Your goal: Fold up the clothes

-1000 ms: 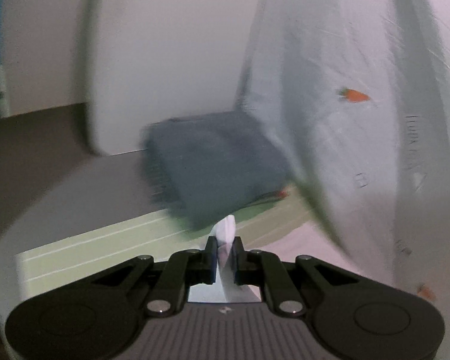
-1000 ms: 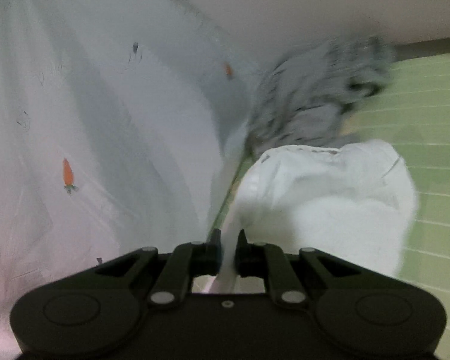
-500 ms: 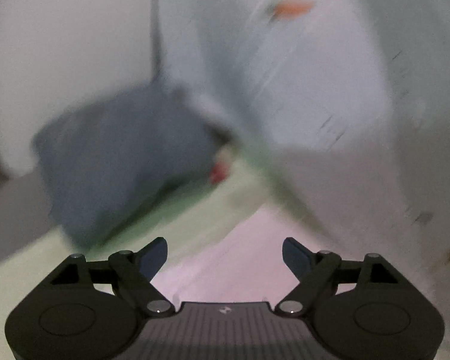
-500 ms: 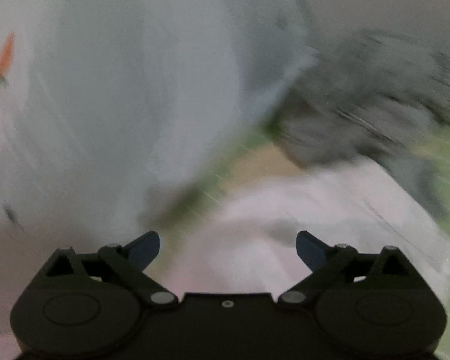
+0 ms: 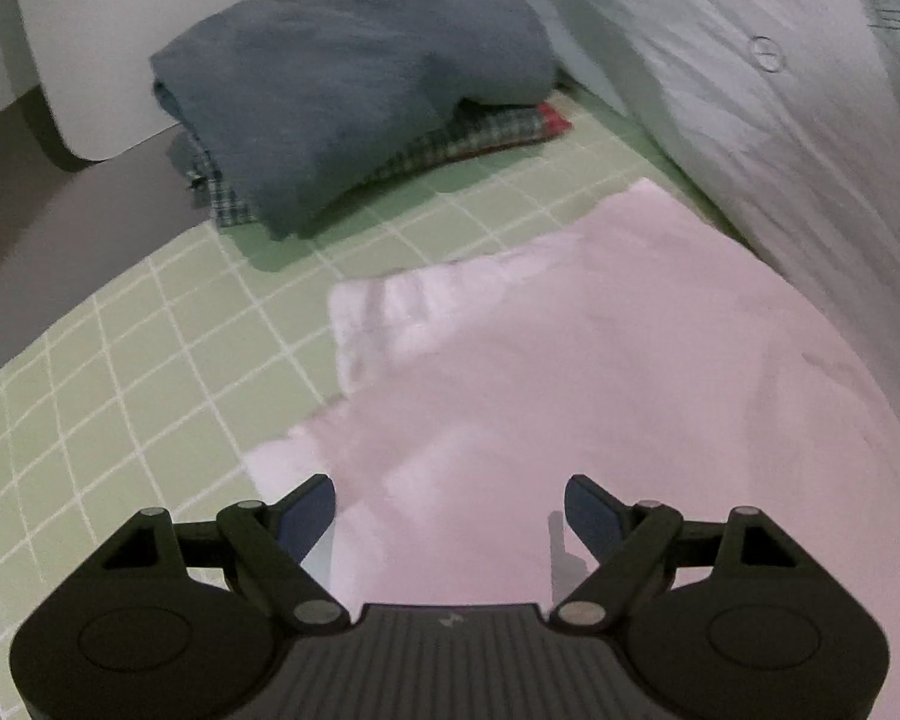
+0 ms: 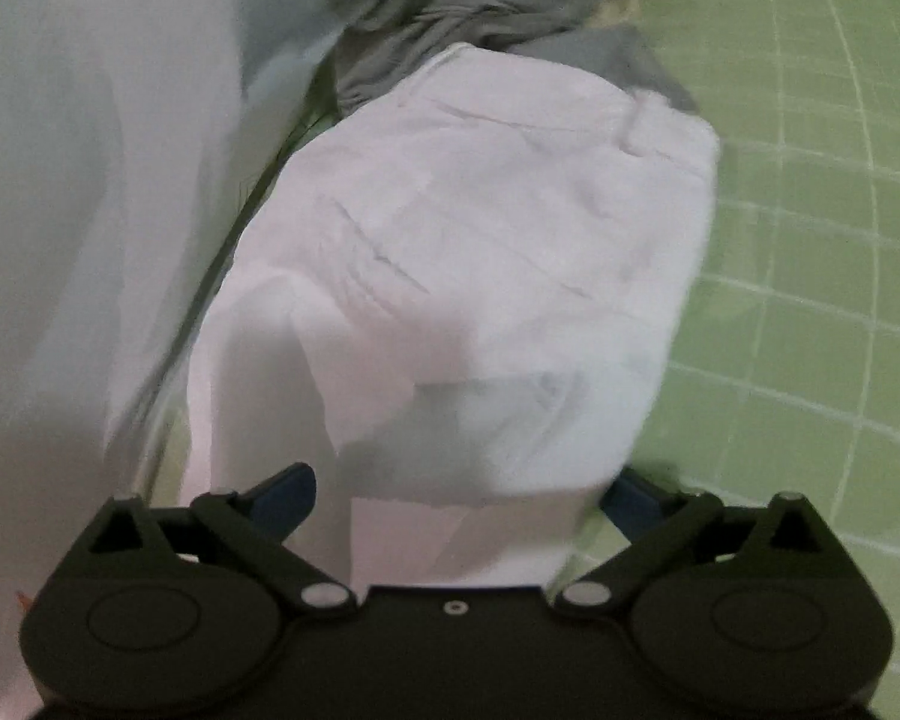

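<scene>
Tongs come first in both views, each pair spread wide with nothing between the tips. From the left wrist, the left tongs [image 5: 449, 510] hang over the near edge of a pale pink folded garment [image 5: 600, 372], which lies flat on a green sheet with a white grid [image 5: 120, 372]. Whether the blue pads touch the cloth cannot be told. Beyond the garment, on the same sheet, sits a folded blue-grey cloth [image 5: 354, 78] stacked on a folded plaid piece [image 5: 486, 132] whose edges stick out on the near and right sides. To the right rises a big pale bedcover with small prints [image 5: 750, 90], running from near to far.

From the right wrist, the right tongs [image 6: 459, 495] are over the near end of the same garment, white-pink here [image 6: 480, 252], its near edge reaching between the open fingers. The green grid sheet [image 6: 810, 240] spreads to the right, the pale bedcover [image 6: 90, 180] fills the left, and a crumpled grey heap of clothes [image 6: 480, 0] lies at the far end, touching the garment's far edge.
</scene>
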`<state>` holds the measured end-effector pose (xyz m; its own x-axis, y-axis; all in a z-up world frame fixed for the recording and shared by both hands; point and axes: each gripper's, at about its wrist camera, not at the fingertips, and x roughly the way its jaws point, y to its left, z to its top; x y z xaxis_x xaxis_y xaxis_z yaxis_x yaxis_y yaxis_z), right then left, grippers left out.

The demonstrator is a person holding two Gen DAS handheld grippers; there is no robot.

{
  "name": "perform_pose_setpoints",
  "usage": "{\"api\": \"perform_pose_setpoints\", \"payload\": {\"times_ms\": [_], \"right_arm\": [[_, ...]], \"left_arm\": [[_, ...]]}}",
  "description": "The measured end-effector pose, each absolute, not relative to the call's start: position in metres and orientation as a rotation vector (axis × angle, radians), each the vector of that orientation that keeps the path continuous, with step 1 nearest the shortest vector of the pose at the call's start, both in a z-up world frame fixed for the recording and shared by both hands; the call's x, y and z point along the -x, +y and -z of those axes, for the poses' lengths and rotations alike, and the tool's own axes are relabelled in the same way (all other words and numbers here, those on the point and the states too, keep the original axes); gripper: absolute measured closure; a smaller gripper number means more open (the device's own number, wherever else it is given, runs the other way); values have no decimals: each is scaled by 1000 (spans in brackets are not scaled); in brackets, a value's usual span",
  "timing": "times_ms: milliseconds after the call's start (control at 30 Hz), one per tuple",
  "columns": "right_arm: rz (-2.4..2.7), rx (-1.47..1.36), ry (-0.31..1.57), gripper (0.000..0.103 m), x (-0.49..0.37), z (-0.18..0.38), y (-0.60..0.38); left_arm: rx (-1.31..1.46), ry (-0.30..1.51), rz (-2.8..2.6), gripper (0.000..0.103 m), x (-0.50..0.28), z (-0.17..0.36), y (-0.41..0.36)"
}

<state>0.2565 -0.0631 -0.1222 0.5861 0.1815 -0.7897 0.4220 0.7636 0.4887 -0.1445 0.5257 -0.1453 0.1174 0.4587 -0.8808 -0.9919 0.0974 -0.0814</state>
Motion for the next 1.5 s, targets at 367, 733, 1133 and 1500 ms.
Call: {"api": "perform_pose_setpoints", "payload": {"times_ms": [367,733,1133,1500], "right_arm": [[225,-447,796,84,-229,76,-132],[310,-131,799,24,-220,64,-84],[-466,264,680,6,-223,51,183],[-1289,595,701,40,-221,101,413]], "left_arm": [[850,841,-1276,19,162,143,509],[875,891,-1200,19,206,153,486],[961,874,-1151,19,228,169,488],[1049,850,-1147,54,228,172,488]]}}
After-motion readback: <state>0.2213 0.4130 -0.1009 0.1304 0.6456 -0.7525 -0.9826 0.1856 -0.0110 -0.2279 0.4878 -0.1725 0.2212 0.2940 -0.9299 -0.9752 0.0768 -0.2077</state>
